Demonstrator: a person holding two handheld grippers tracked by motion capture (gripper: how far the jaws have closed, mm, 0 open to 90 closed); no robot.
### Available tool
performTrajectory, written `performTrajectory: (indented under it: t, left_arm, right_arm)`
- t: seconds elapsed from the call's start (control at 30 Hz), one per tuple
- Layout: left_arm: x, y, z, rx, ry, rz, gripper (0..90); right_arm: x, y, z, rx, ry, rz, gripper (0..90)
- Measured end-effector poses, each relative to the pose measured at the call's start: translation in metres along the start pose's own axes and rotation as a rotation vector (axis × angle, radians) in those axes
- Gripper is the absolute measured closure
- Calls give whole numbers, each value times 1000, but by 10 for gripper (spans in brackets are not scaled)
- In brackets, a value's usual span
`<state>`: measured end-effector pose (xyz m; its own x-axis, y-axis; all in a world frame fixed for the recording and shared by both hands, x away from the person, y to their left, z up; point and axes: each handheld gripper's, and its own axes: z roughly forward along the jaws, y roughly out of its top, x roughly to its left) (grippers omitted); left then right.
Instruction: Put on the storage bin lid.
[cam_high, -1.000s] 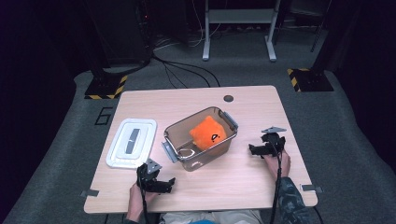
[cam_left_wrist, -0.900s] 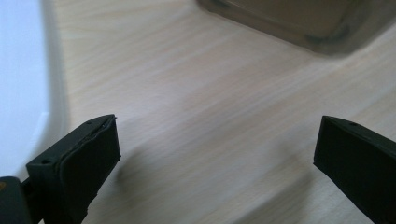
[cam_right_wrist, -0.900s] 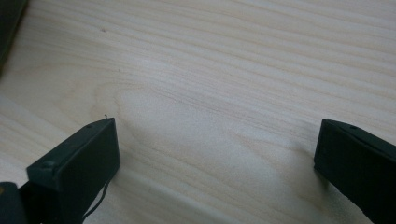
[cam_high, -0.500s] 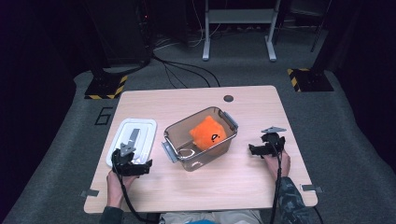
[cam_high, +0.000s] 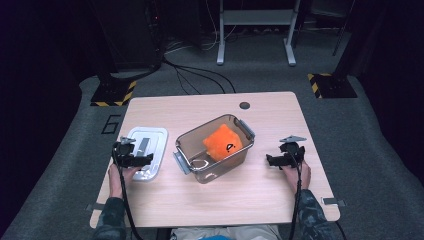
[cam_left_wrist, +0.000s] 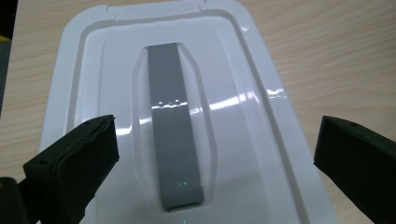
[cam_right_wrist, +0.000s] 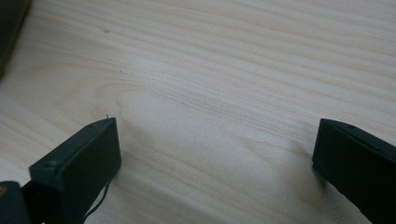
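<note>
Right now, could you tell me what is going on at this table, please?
A person holds a gripper in each hand. The left gripper hovers open over the white lid, its jaws either side of the lid's grey handle, not gripping it. The right gripper waits open above bare table. Between them stands the clear bin, uncovered, with an orange plush toy inside.

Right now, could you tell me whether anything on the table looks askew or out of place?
The clear plastic bin holding the orange plush toy sits diagonally, and its white lid lies off, beside it.
</note>
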<state>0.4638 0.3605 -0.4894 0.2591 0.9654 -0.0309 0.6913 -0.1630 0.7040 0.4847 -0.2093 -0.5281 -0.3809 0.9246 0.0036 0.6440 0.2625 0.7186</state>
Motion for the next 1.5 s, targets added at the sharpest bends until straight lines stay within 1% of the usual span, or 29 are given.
performTrajectory:
  t: [0.03, 0.17, 0.2, 0.3, 0.33, 0.37, 0.4, 0.43, 0.47, 0.5, 0.53, 0.6, 0.63, 0.67, 0.7, 0.77, 0.9, 0.93, 1.0, 1.03, 1.1, 1.13, 1.23, 1.27, 1.33, 1.37, 1.4, 1.43, 1.5]
  left_arm:
    - [2, 2, 3, 9, 7, -1, 0]
    - [8, 5, 13, 14, 14, -29, 0]
    - [8, 6, 15, 21, 23, -28, 1]
    - [9, 6, 23, 43, 30, -18, 3]
    - [10, 6, 25, 41, 33, -23, 17]
    - [11, 6, 26, 38, 35, -22, 40]
    - [12, 5, 27, 23, 36, -27, 130]
    - [12, 5, 27, 23, 36, -27, 157]
    - [14, 6, 27, 29, 36, -26, 157]
    - [15, 6, 28, 27, 48, -32, 193]
    - [16, 6, 29, 16, 52, -42, 246]
    - [18, 8, 29, 3, 63, -54, 317]
    - [21, 10, 29, -5, 63, -57, 382]
    - [21, 10, 29, -5, 63, -57, 398]
    - [21, 11, 30, 1, 71, -49, 398]
    - [21, 11, 32, 14, 80, -42, 450]
    - [20, 12, 32, 14, 88, -26, 492]
    - [19, 12, 33, 11, 95, -24, 500]
    - [18, 12, 34, 15, 102, -9, 511]
    - [17, 13, 34, 16, 113, 14, 517]
    - [16, 13, 35, 24, 116, 19, 518]
    - [16, 13, 35, 20, 117, 12, 518]
    - [16, 14, 36, 18, 122, 16, 517]
    - [16, 14, 36, 11, 125, 15, 517]
    - [17, 13, 37, 7, 120, 10, 522]
    - [18, 12, 37, -3, 93, -6, 604]
    - [19, 11, 37, -8, 84, -17, 635]
    - [19, 11, 37, -8, 84, -17, 638]
    - [20, 10, 37, -15, 73, -38, 642]
  right_arm:
    - [0, 0, 0, 0, 0, 0, 4]
    - [0, 0, 0, -1, 3, -1, 6]
    - [0, 0, 0, 0, 3, 2, 7]
    - [1, 0, 0, 1, 2, 4, 10]
    - [1, 0, 0, 0, 2, 4, 10]
    - [1, 0, 0, 0, 2, 3, 11]
    - [1, 0, 0, 0, 2, 3, 11]
    - [1, 0, 0, 0, 2, 3, 11]
    - [1, 0, 0, 0, 5, 2, 11]
    - [1, 0, 0, 0, 5, 1, 11]
    - [1, 0, 0, 1, 4, 2, 12]
    - [1, 0, 0, 1, 5, 2, 12]
    - [1, 0, 0, 1, 5, 2, 12]
    - [1, 0, 0, 1, 5, 2, 12]
    - [0, 0, 0, 0, 5, -2, 12]
    - [1, 0, 0, 1, 5, 1, 12]
    - [0, 0, 0, -1, 6, 0, 13]
    - [0, 0, 0, 0, 6, 0, 13]
    - [0, 0, 0, -1, 6, -1, 13]
    - [1, 0, 0, -1, 6, 1, 13]
    - [0, 0, 0, -1, 6, -2, 13]
    - [0, 0, 0, -1, 6, -1, 13]
    - [0, 0, 0, -1, 6, -2, 13]
    - [1, 0, 0, -1, 5, 0, 14]
    - [0, 0, 0, -1, 5, -2, 14]
    - [1, 0, 0, 0, 6, 2, 14]
    - [0, 0, 0, -2, 6, -2, 15]
    - [0, 0, 0, -2, 6, -2, 15]
    - [0, 0, 0, -2, 6, -4, 15]
